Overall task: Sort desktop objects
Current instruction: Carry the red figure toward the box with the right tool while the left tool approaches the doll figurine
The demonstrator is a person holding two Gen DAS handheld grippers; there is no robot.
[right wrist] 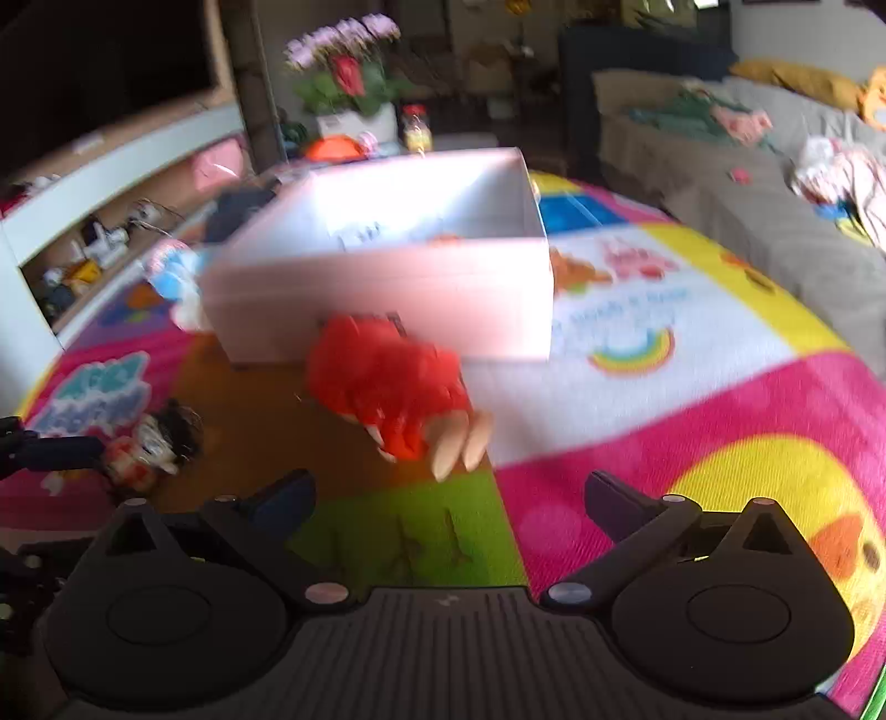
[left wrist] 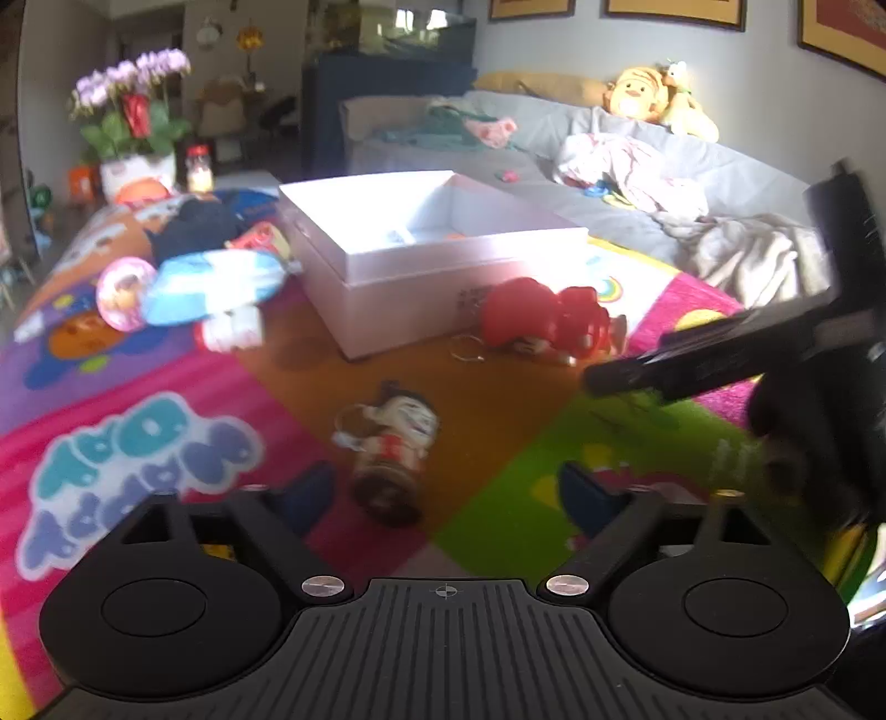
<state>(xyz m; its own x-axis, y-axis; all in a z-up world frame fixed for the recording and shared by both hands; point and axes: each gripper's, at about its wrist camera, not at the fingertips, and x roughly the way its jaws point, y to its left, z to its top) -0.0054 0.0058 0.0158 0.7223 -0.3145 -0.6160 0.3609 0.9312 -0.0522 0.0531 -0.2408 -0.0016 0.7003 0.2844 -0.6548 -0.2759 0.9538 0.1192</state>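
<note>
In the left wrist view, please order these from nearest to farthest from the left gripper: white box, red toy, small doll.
1. Small doll: just ahead of the left gripper, on the mat.
2. Red toy: farther ahead, to the right, by the box's front.
3. White box: behind both.

— What is lying around the play mat (left wrist: 166, 387)?
— A grey sofa (left wrist: 692, 183) is running along its far side, framed pictures (left wrist: 673, 11) hanging above.
— And the orchids (left wrist: 133, 99)?
— They are standing beyond its far left corner.
</note>
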